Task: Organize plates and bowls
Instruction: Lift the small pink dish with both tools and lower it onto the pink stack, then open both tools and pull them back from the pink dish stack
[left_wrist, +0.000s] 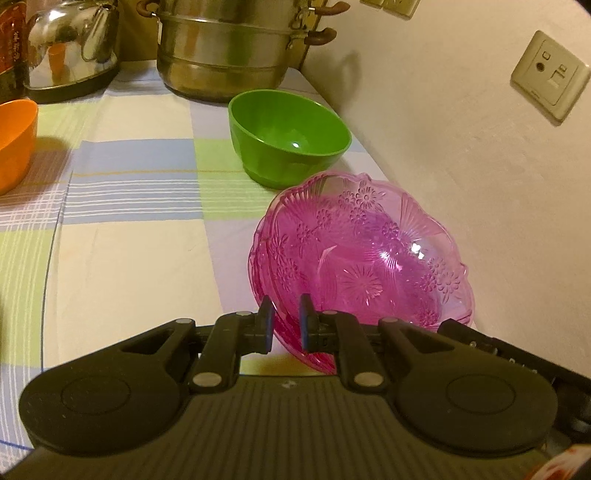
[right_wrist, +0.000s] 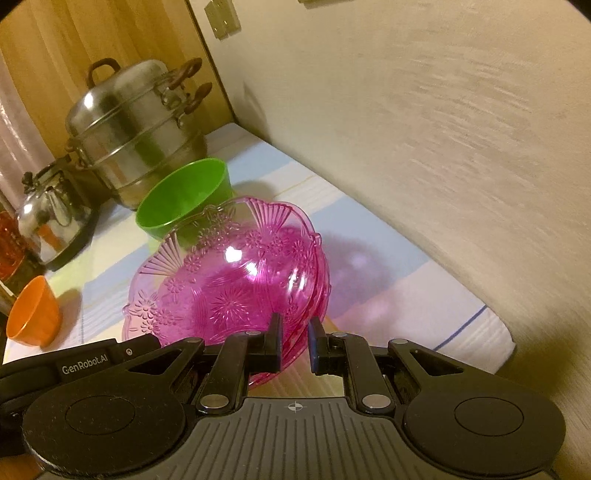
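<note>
Left wrist view shows the left gripper (left_wrist: 286, 325) clenched on the near rim of the pink bowls (left_wrist: 362, 251), a nested stack of clear pink embossed dishes. One finger (left_wrist: 266, 325) sits on the outer side of the rim and the other on the inner side, with the rim pinched between them. The stack is tilted, its opening turned toward the wall (left_wrist: 443, 129), and whether it touches the desk (left_wrist: 129, 240) cannot be told. Just beyond it a green bowl (left_wrist: 288, 136) stands upright on the checked cloth, in front of a steel steamer pot (left_wrist: 221, 48). An orange bowl (left_wrist: 14, 140) sits at the far left edge, near a kettle (left_wrist: 70, 44).

Right wrist view has the right gripper (right_wrist: 295, 343) gripping the same pink bowls (right_wrist: 229, 280) at the opposite rim, its fingers (right_wrist: 275, 341) closed with the rim edge between them. Behind the stack are the green bowl (right_wrist: 181, 195), the steel steamer pot (right_wrist: 136, 129) and the kettle (right_wrist: 51, 218), and the orange bowl (right_wrist: 33, 314) stands apart at the left.
</note>
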